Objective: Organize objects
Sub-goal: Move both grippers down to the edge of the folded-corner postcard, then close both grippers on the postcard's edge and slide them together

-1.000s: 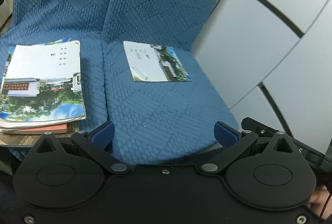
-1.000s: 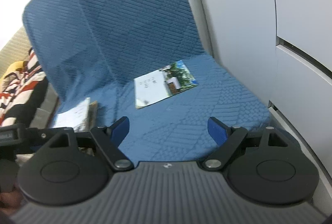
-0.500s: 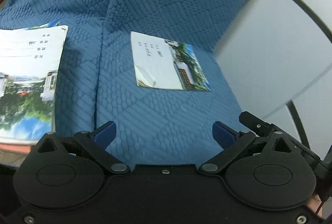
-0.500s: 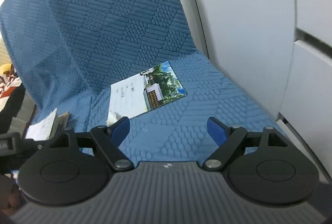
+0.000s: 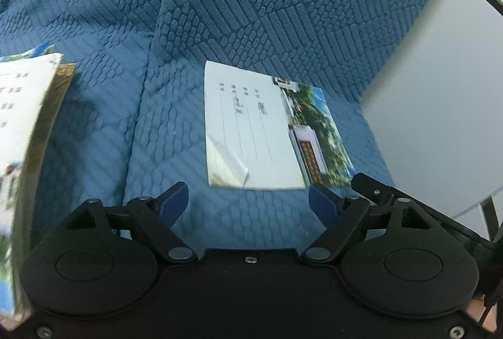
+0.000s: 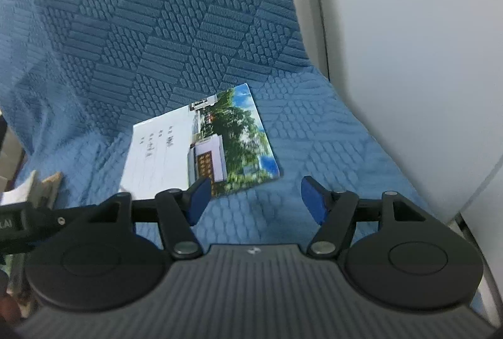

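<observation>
A thin booklet (image 5: 264, 131) with a white half and a photo half lies flat on the right blue sofa seat (image 5: 176, 150); it also shows in the right wrist view (image 6: 201, 147). A stack of similar booklets (image 5: 22, 131) lies on the left seat. My left gripper (image 5: 248, 200) is open and empty, just short of the booklet's near edge. My right gripper (image 6: 256, 196) is open and empty, just short of the booklet's near right corner. The left gripper's body (image 6: 19, 222) shows at the left edge of the right wrist view.
The blue textured sofa backrest (image 6: 157, 24) rises behind the booklet. A white panelled wall (image 6: 408, 56) stands right of the seat. The stack's corner (image 6: 41, 185) shows at far left in the right wrist view.
Both grippers have moved forward and down toward the single booklet, which now looks larger and closer. The stack has slid to the left edge of the left wrist view. Both stay open.
</observation>
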A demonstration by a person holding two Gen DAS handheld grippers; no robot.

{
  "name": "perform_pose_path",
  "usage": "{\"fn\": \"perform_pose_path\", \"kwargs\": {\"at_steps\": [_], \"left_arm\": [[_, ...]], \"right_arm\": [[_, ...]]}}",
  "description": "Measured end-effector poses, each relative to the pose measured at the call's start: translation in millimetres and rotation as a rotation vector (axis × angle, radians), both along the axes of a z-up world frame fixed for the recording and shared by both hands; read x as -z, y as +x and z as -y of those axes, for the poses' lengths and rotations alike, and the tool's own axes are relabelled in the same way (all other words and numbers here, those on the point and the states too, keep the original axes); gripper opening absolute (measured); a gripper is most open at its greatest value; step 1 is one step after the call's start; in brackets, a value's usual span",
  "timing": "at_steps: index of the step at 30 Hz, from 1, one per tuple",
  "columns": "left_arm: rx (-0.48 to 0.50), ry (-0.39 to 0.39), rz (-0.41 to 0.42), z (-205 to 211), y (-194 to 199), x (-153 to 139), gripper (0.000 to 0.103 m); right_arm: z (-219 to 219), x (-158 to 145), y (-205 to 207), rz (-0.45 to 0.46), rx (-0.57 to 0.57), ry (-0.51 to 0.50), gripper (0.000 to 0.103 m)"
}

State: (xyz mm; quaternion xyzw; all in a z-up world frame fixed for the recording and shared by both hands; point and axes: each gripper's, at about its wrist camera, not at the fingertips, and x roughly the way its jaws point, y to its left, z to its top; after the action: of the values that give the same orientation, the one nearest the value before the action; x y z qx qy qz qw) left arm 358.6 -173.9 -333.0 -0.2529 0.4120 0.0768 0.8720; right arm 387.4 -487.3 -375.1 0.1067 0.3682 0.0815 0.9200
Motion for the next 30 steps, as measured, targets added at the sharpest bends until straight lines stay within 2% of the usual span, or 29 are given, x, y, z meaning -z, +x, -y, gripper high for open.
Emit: {"fn": "perform_pose_path", "kwargs": {"at_steps": [7, 13, 18, 23, 30], "left_arm": [[-0.010, 0.013, -0.023, -5.1, 28.1, 17.9, 0.067], [-0.019, -0.002, -0.015, -6.7, 37.8, 25.0, 0.062], [-0.034, -0.040, -0.012, -9.1, 37.9, 25.9, 0.061], [-0.037, -0.096, -0.016, -14.5, 28.1, 26.8, 0.061], [-0.035, -0.178, -0.043, -19.0, 0.3, 25.5, 0.061]], "right_arm": [[-13.8, 19.1, 43.3, -0.045, -0.022, -0.030, 0.066], [-26.0, 23.5, 52.6, -0.021, -0.050, -0.074, 0.066], [-20.5, 24.2, 57.7, -0.038, -0.069, -0.003, 0.067], [-2.5, 27.4, 58.4, -0.076, -0.065, 0.125, 0.067], [4.9, 25.0, 41.0, -0.115, -0.104, 0.172, 0.067]]}}
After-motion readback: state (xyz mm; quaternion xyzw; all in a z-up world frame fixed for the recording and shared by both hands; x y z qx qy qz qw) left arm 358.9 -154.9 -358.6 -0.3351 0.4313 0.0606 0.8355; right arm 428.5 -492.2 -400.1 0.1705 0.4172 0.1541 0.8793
